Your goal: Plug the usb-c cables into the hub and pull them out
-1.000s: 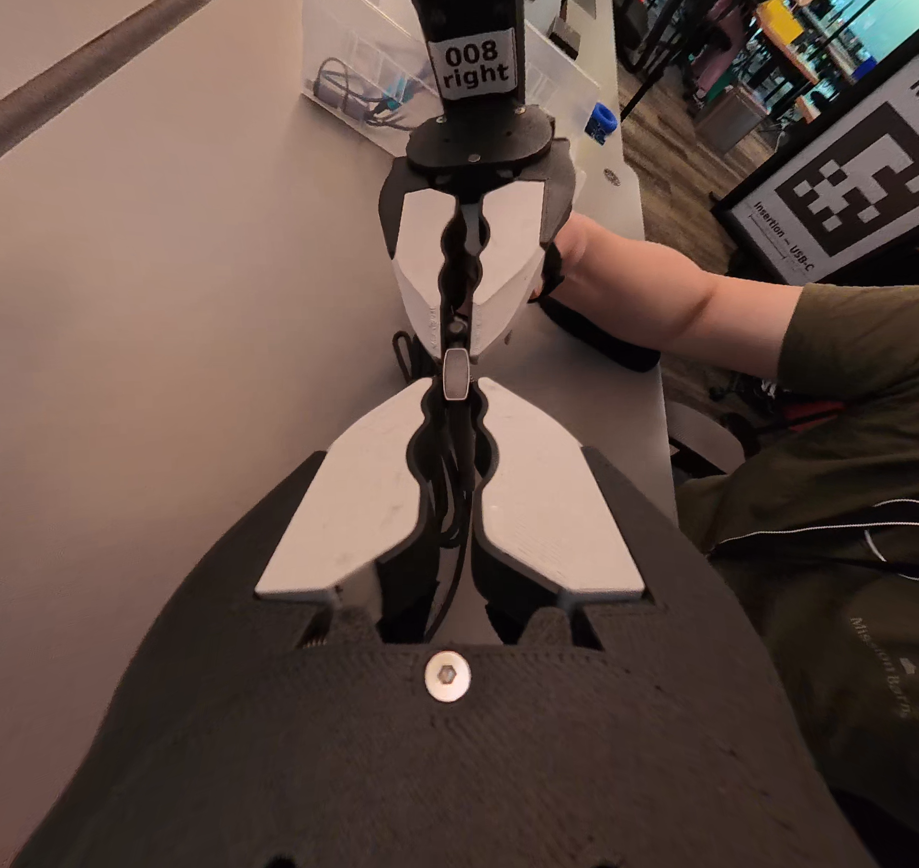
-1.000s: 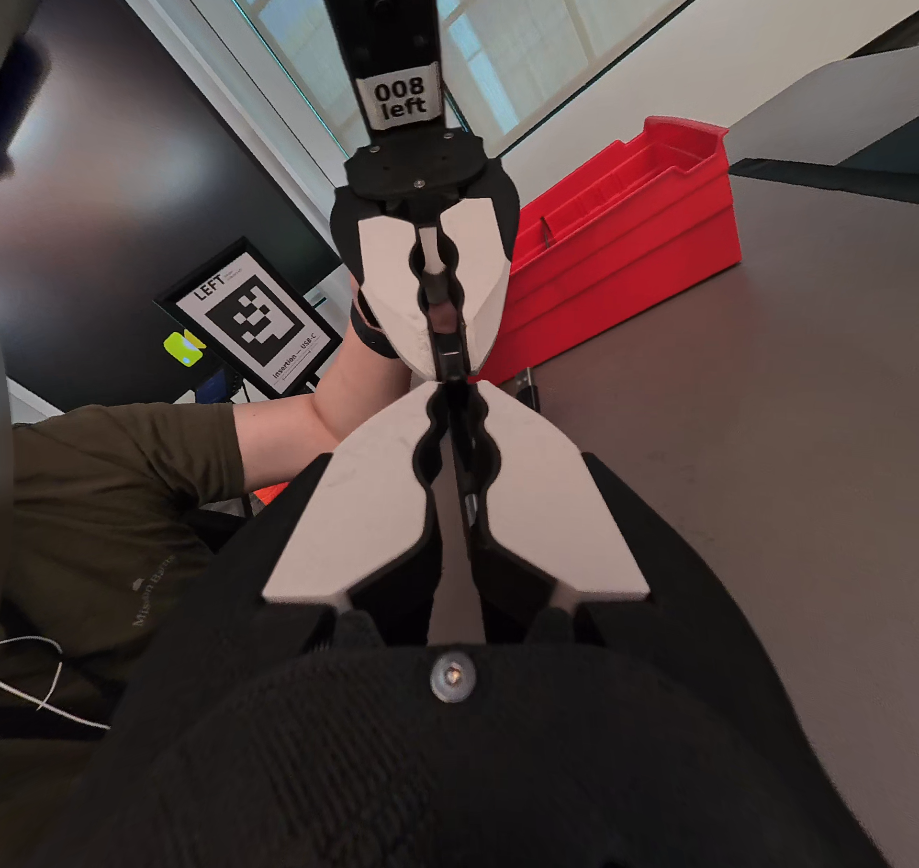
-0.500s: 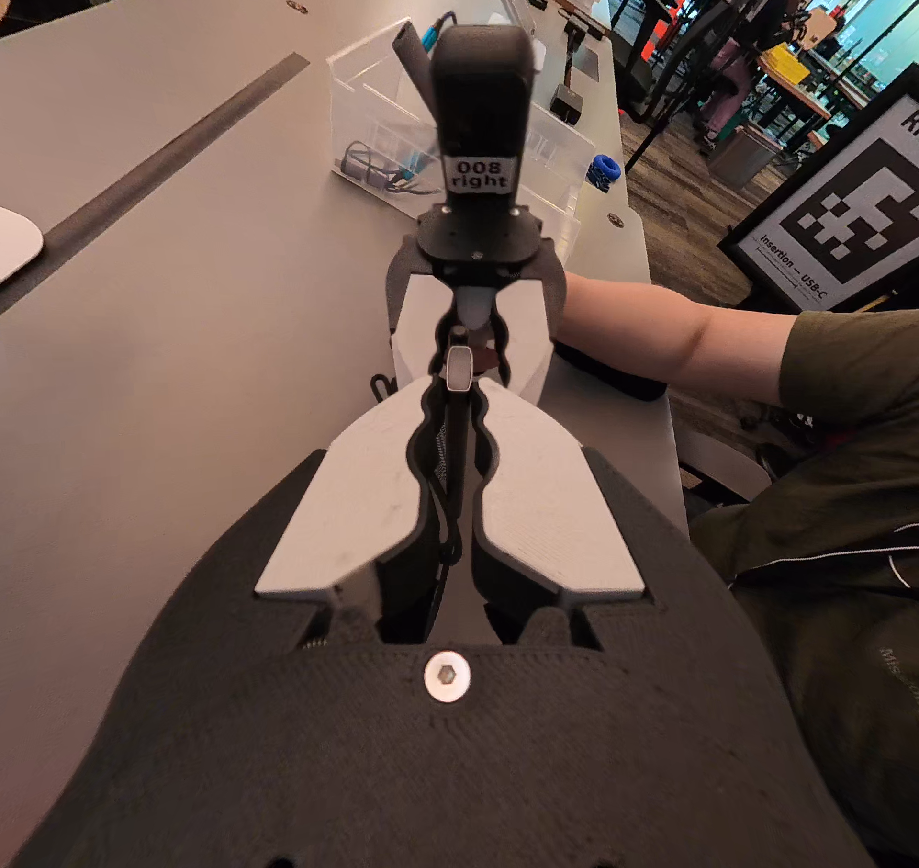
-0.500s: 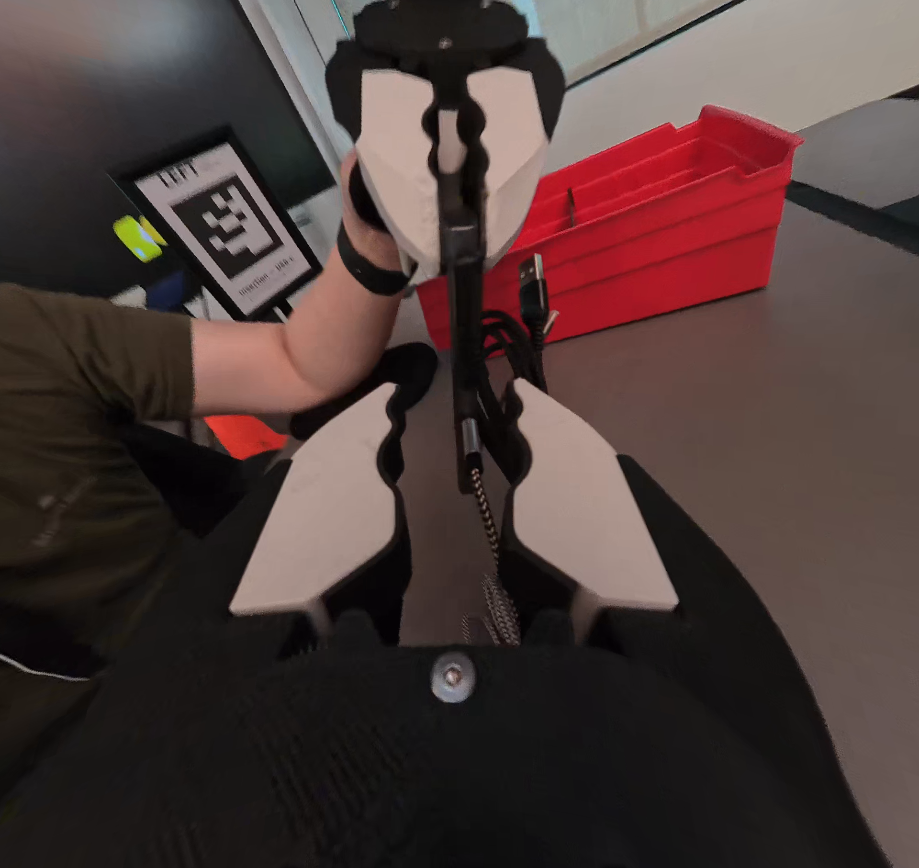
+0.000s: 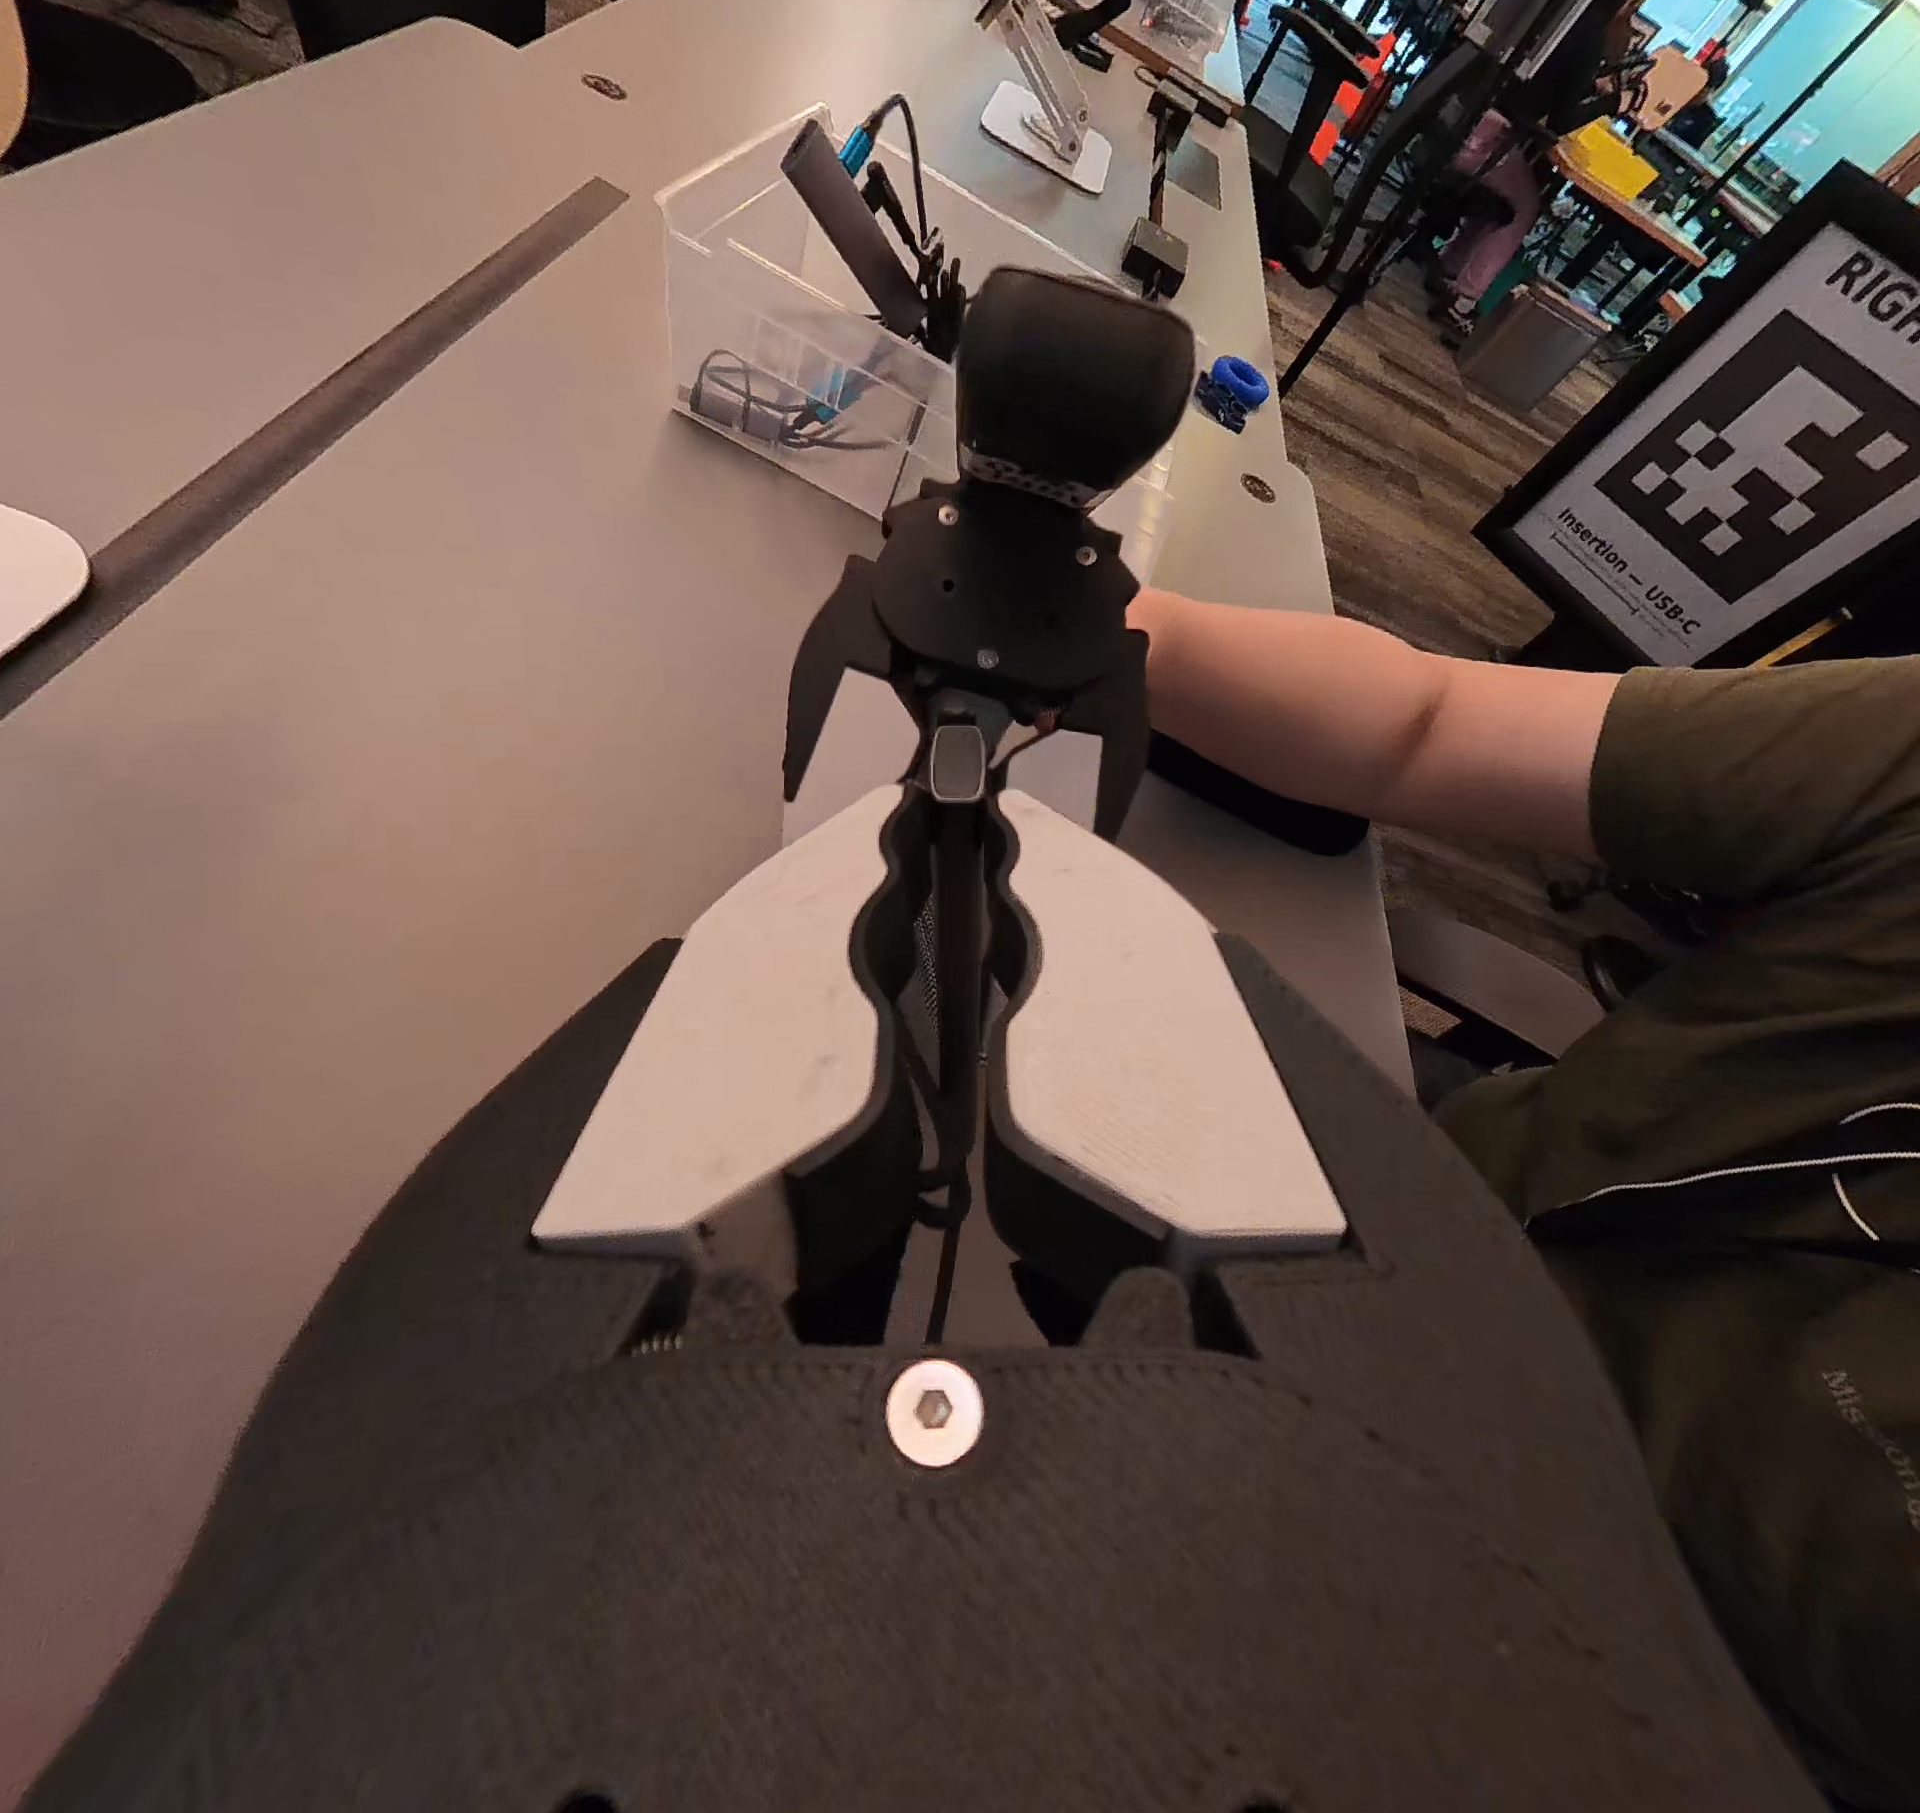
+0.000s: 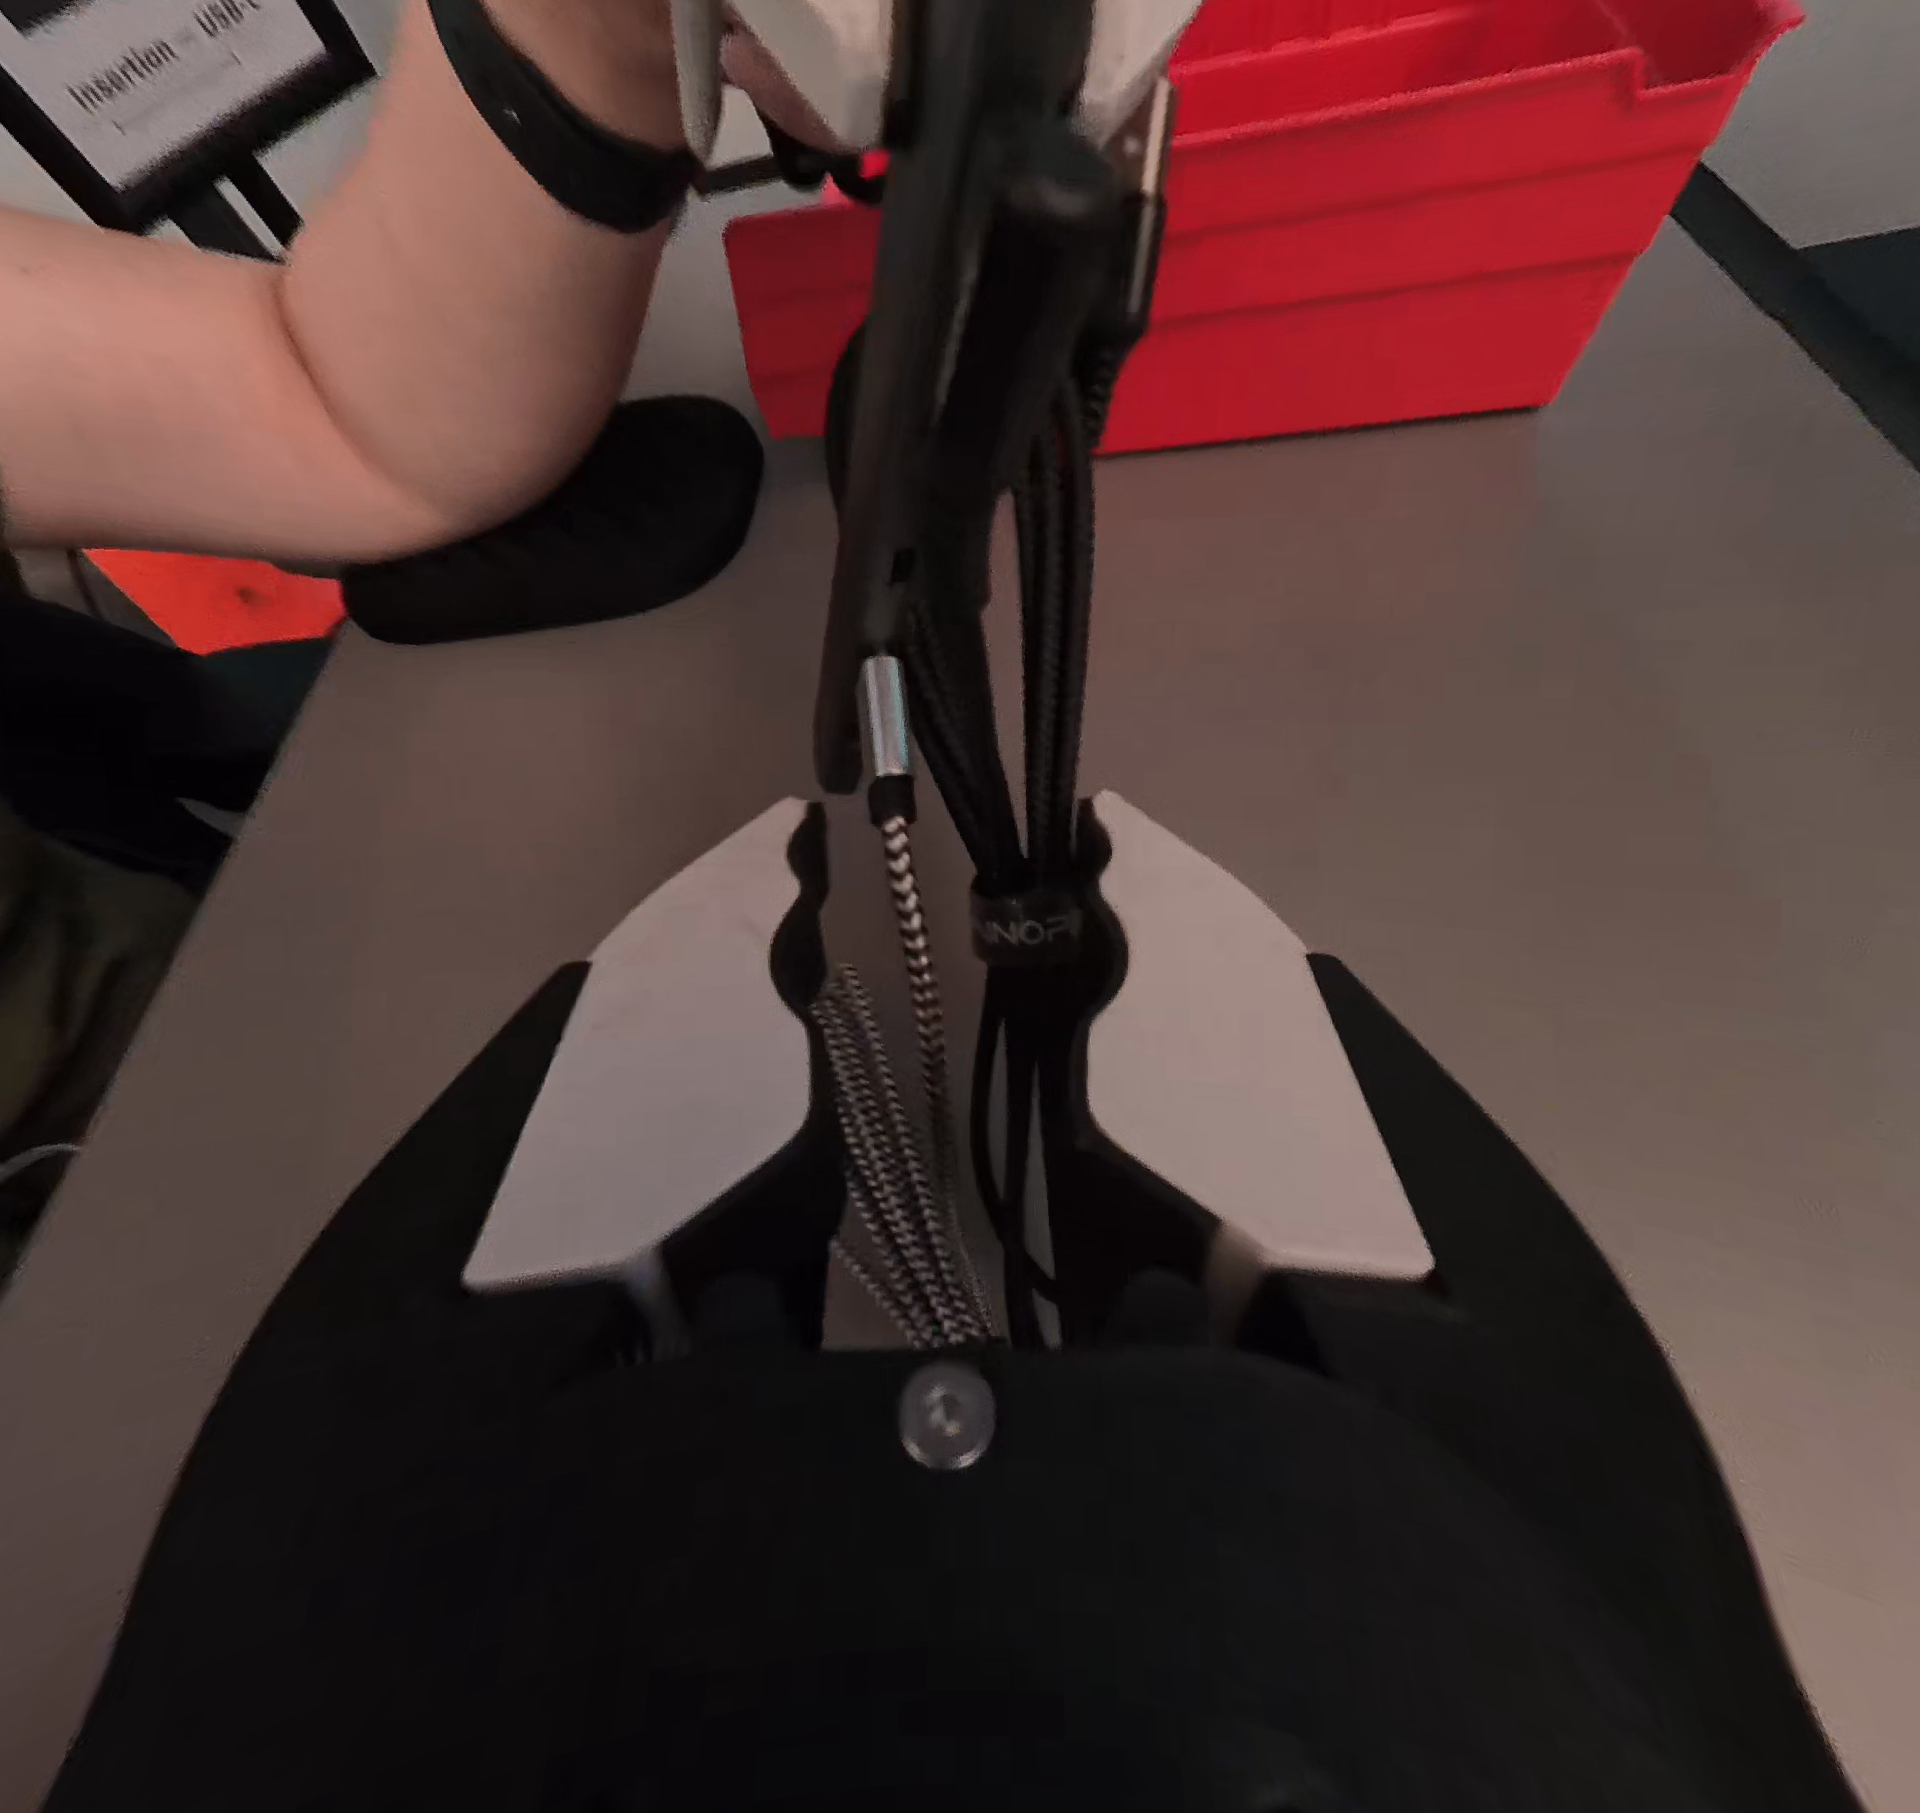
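Dangling hub [image 6: 914,392] btwn right tongs [image 6: 951,807].

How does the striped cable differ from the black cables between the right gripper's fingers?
The striped cable is braided black and white; the black cables are plain black. The striped cable ends in a silver plug by the lower end of the hub; the black cables run up beside the hub. A strap binds the black cables; none shows on the striped cable. Both pass between the fingers of the open right gripper, ungripped.
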